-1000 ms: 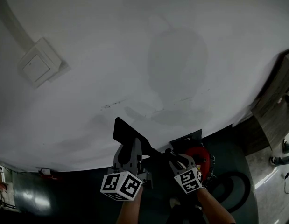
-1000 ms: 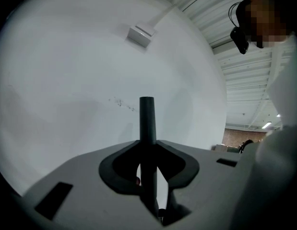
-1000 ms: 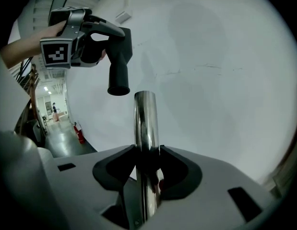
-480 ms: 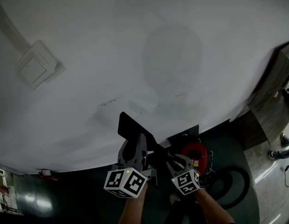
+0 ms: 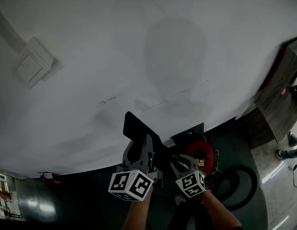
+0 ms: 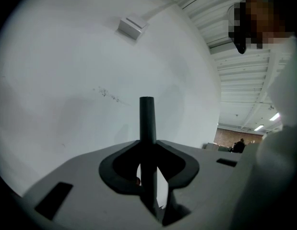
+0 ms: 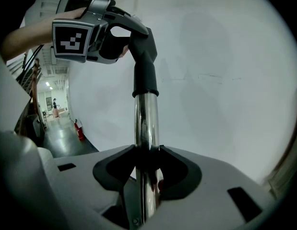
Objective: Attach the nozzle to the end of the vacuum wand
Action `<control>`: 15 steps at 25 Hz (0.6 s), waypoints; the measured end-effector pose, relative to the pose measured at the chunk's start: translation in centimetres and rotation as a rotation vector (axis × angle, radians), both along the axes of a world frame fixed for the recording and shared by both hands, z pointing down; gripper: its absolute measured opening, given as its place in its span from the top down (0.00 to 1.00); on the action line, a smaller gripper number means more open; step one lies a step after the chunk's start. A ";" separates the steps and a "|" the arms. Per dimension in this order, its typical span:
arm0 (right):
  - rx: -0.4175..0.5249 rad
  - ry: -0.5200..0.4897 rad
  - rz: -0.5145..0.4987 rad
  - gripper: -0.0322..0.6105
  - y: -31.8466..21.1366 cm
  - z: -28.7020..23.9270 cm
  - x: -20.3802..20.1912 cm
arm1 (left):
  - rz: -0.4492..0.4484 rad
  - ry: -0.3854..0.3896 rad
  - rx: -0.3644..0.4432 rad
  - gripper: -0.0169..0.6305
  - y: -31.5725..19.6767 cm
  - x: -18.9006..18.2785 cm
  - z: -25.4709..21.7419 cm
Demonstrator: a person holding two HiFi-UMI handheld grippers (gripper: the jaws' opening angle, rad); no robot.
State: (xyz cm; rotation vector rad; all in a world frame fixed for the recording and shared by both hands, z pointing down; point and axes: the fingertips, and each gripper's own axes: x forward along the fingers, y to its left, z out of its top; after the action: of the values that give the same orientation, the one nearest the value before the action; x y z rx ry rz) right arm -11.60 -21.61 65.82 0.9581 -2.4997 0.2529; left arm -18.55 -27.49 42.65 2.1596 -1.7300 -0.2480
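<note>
- One black nozzle point(image 7: 144, 47) sits at the top end of the chrome wand point(image 7: 146, 123) and meets it at a black collar. Can't tell if it's fully seated.
- Left gripper point(image 6: 148, 176): jaws clamped on the nozzle, which shows edge-on between the pads.
- Right gripper point(image 7: 146, 174): jaws clamped on the wand's chrome tube, below the collar.
- Grippers sit side by side, close to the white wall point(image 5: 138, 42), with the nozzle's flat end towards it.
- Red vacuum body point(image 5: 202, 153) and black hose point(image 5: 242, 188) lie on the dark floor past the right gripper.
- Switch box point(image 5: 29, 63) is on the wall, upper left in the head view.
</note>
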 end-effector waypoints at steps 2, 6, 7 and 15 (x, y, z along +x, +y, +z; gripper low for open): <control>0.002 0.003 -0.005 0.70 0.0 0.0 -0.1 | -0.007 -0.010 -0.006 0.84 -0.1 -0.1 0.1; 0.020 0.008 -0.035 0.70 1.1 0.0 -0.6 | -0.009 -0.021 -0.039 0.84 -0.7 -0.4 0.7; 0.022 0.007 -0.036 0.70 1.3 0.1 -0.8 | -0.004 -0.021 -0.044 0.84 -0.9 -0.5 0.8; 0.003 0.004 -0.004 0.70 1.6 0.4 -1.2 | 0.010 -0.083 0.013 0.84 1.2 0.3 0.3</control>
State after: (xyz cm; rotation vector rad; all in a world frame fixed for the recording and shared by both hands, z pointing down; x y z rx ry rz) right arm -12.82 -20.04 66.18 0.9532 -2.4990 0.2454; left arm -18.28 -26.33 42.93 2.2157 -1.7665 -0.1700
